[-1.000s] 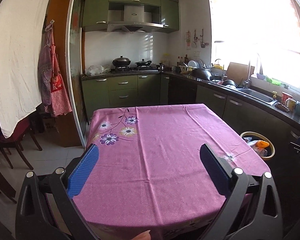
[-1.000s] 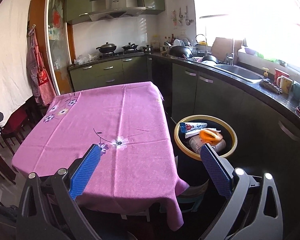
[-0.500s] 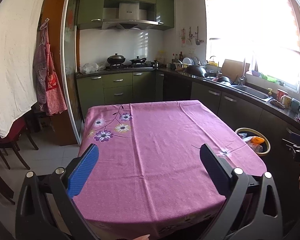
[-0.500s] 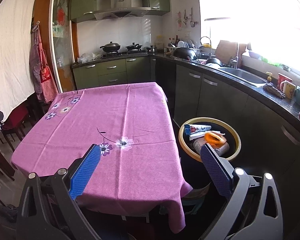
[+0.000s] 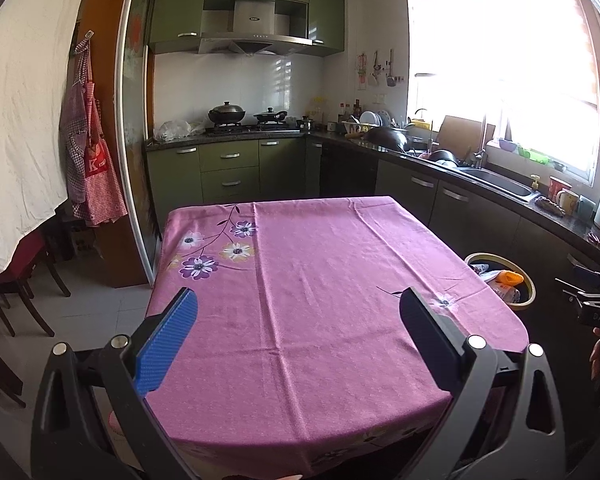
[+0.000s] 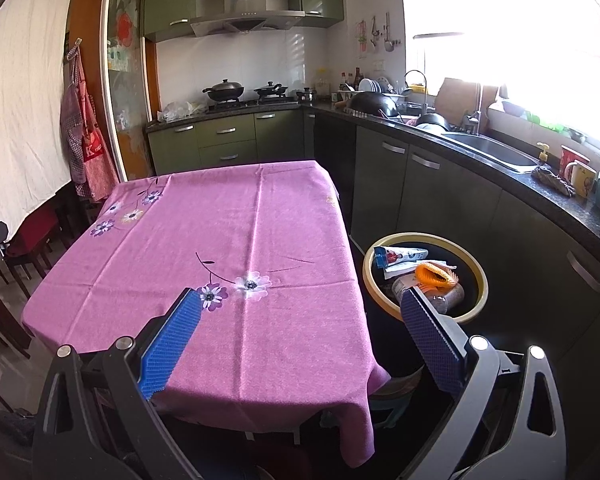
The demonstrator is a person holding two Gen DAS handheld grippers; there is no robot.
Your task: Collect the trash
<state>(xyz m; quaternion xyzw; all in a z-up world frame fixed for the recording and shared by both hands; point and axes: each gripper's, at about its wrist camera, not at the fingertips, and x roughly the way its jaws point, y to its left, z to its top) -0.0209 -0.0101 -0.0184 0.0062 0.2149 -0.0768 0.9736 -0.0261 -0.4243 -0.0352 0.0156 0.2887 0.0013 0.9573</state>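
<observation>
Both claws idle over a cleared bench, trash in the bin

Nearest, the left claw [image 5: 298, 320] and right claw [image 6: 300, 322] hang spread and empty above the pink cloth [image 6: 228, 248], likely because nothing is left on the bench to pick. At the bench's right edge, on the floor, the bin [image 6: 478, 268] holds the trash [image 6: 436, 274]: a tube, orange netting, wrappers. Farther off, green cabinets [image 5: 228, 168], a stove with pots [image 5: 227, 113] and a sunlit sink [image 6: 496, 152].
</observation>
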